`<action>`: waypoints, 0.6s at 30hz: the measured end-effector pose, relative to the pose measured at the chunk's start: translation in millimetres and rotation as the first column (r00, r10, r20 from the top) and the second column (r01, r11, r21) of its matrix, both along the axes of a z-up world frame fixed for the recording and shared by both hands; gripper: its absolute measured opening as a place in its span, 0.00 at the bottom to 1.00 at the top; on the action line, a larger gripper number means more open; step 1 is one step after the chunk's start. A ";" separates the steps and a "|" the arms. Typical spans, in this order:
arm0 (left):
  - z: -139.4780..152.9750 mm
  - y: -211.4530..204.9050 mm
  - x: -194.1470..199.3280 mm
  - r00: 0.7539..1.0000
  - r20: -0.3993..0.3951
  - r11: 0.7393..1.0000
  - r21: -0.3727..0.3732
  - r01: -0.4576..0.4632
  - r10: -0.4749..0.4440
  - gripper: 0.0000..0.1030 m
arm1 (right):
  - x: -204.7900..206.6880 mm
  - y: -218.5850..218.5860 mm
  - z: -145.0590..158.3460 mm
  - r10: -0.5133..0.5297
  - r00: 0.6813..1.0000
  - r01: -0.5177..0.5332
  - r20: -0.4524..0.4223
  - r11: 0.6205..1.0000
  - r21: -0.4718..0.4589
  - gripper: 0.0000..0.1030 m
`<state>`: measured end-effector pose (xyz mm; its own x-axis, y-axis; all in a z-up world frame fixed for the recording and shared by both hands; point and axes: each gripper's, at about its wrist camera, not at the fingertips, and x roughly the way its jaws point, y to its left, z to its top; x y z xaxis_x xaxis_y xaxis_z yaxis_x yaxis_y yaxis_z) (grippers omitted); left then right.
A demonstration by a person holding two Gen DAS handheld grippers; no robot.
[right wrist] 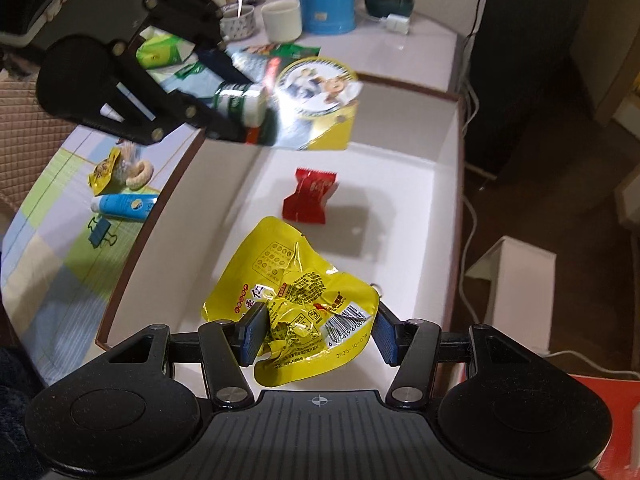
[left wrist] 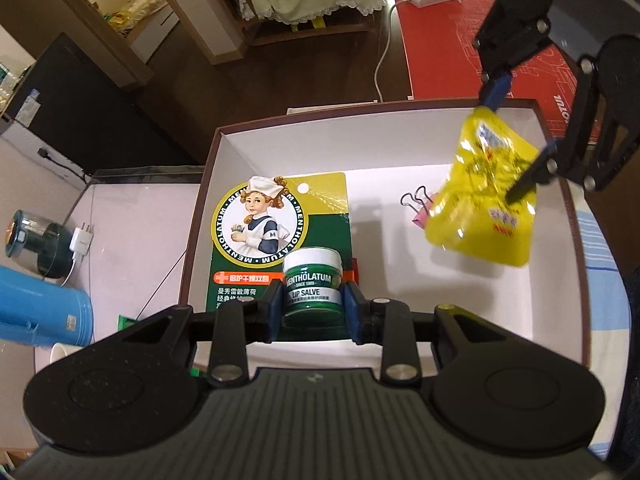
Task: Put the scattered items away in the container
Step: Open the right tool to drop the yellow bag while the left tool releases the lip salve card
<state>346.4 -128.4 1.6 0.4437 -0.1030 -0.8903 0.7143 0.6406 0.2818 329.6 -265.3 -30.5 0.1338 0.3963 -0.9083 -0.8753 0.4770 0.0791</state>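
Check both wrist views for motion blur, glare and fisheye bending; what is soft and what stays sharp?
Left wrist view: the lip salve pack in the left gripper is crisp, the yellow snack pouch is motion-smeared, and the box walls bow outward. Right wrist view: the pouch print is readable, the salve pack is blurred with glare on its card, and the red candy is slightly soft.

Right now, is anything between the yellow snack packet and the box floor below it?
Nothing visible. The yellow snack packet hangs over bare floor of the box; the red candy lies further in, the pink binder clip beside it.
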 end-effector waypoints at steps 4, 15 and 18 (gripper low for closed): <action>-12.5 -0.6 14.5 1.000 -0.020 1.000 0.009 0.020 -0.020 0.26 | 3.1 3.9 -16.1 0.021 0.999 -0.023 -0.046 0.999 -0.027 0.53; -40.8 -9.4 38.7 0.995 -0.057 0.996 0.037 0.084 -0.082 0.26 | 22.3 4.4 -45.3 -0.010 0.986 -0.005 -0.168 0.996 -0.086 0.53; -47.6 -11.0 44.1 0.993 -0.063 0.994 0.044 0.100 -0.098 0.27 | 23.2 5.9 -51.2 -0.024 0.981 0.004 -0.192 0.994 -0.105 0.53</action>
<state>390.5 -139.4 -46.0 0.3782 -0.1013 -0.9202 0.7902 0.5531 0.2640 352.7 -259.4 -81.6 -0.0426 0.2979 -0.9536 -0.8419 0.5032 0.1948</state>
